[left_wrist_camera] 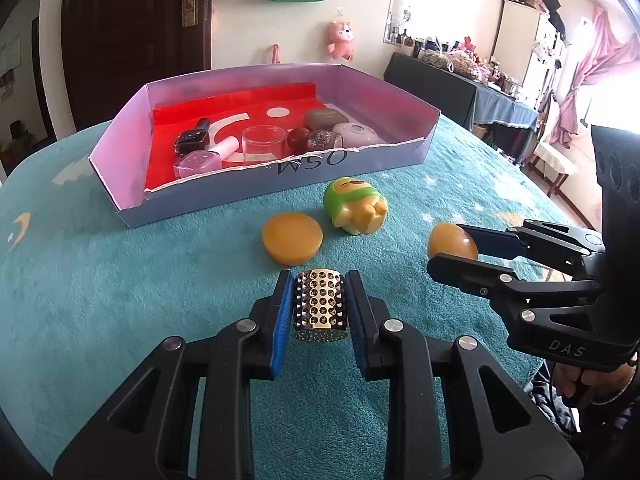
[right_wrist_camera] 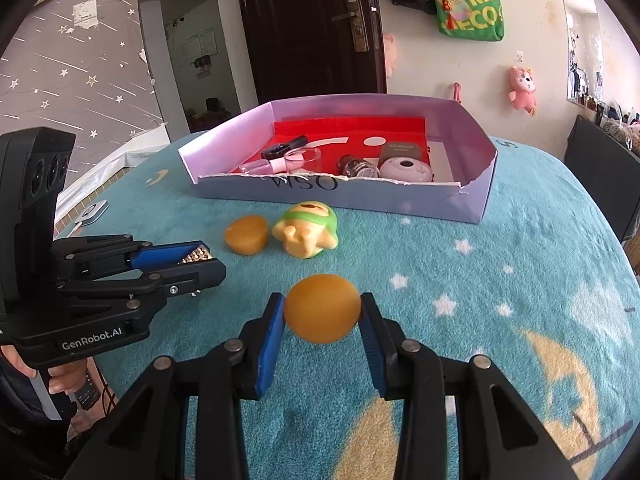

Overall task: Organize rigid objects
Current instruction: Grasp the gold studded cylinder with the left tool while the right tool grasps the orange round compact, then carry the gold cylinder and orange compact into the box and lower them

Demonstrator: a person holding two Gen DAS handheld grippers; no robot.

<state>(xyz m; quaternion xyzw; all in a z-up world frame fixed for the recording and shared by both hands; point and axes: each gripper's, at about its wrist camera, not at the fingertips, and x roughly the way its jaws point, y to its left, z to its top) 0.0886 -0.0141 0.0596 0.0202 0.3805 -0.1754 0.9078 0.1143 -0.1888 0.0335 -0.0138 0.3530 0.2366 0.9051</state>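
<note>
My left gripper [left_wrist_camera: 319, 300] is shut on a silver perforated cylinder [left_wrist_camera: 319, 304], held just above the teal cloth; the same gripper [right_wrist_camera: 200, 262] shows from the side in the right wrist view. My right gripper [right_wrist_camera: 322, 312] is shut on an amber egg-shaped stone [right_wrist_camera: 322, 308], and this gripper [left_wrist_camera: 452, 246] appears at the right of the left wrist view. On the cloth between them and the box lie an amber disc [left_wrist_camera: 292, 238] and a green-and-cream toy figure [left_wrist_camera: 356, 210] on its side.
A shallow lilac cardboard box [left_wrist_camera: 132, 204] with a red liner holds a smartwatch [left_wrist_camera: 192, 140], nail polish bottle [left_wrist_camera: 208, 156], clear glass cup [left_wrist_camera: 264, 142], dark red ball [left_wrist_camera: 299, 138] and small cases. A person's hand [left_wrist_camera: 592, 384] holds the right grip. A small device [right_wrist_camera: 92, 212] lies at the table's left edge.
</note>
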